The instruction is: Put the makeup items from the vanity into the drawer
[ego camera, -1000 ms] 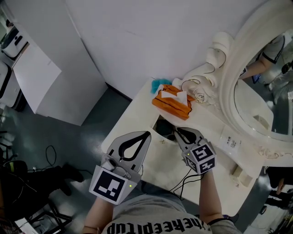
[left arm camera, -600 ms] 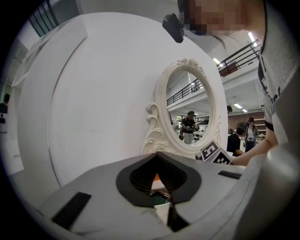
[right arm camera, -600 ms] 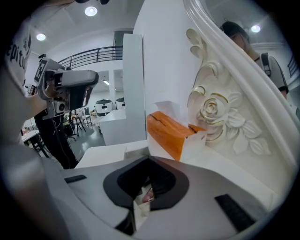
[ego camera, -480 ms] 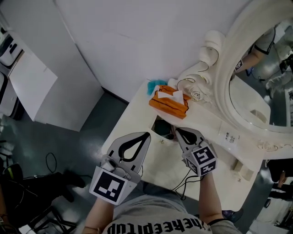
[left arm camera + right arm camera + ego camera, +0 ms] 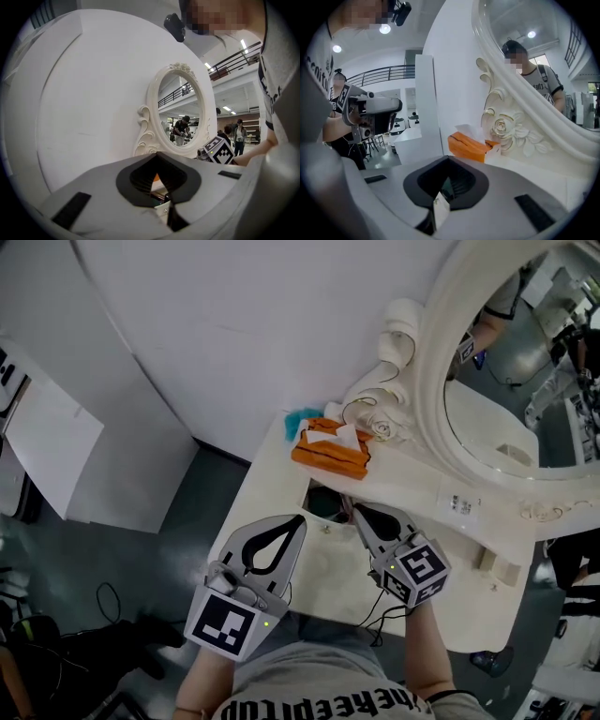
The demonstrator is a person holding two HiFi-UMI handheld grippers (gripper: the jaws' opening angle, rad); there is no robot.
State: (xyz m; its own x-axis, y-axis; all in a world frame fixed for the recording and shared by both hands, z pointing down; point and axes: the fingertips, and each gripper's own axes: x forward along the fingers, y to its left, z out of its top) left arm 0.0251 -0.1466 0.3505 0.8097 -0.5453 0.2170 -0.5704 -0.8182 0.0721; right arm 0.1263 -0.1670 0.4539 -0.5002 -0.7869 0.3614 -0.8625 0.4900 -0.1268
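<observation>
1. Head view: my left gripper and right gripper both have jaws together, empty.
2. Open drawer in desk, just far of right jaws; makeup unclear inside.
3. Next, probably: push drawer closed.

Left tool, right tool — two, one tissue box, one mirror, one drawer

A plain white wall rises behind the cream vanity. Its oval mirror sits in a carved, scrolled frame. The floor is dark grey. At the left a flat white panel, perhaps a partition, stands close to the wall. In the right gripper view, 2 round ceiling lights glow above a railed gallery.
</observation>
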